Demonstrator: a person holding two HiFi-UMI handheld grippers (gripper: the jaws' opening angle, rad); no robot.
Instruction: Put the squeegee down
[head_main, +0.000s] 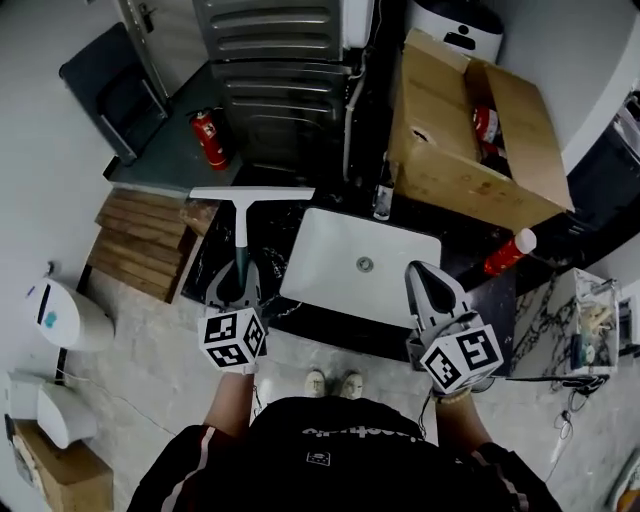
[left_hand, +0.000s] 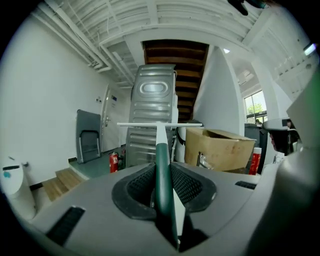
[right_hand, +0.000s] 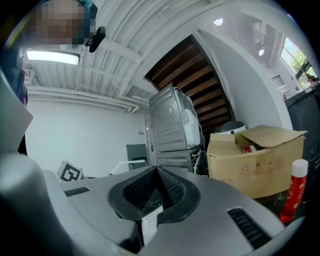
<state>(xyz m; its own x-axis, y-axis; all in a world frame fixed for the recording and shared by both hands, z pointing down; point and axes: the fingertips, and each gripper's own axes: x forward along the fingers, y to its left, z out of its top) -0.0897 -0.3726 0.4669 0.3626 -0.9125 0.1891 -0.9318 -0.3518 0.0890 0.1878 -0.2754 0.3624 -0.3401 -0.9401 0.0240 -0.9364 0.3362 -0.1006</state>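
One squeegee, blade at 12 o'clock, pinched in your L hand-held gripper; R hand-held gripper pressed together.

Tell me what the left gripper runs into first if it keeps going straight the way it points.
Probably the grey metal cabinet straight ahead. The squeegee clamped in the left gripper sticks out in front, so its blade would touch first. Depth is hard to judge here.
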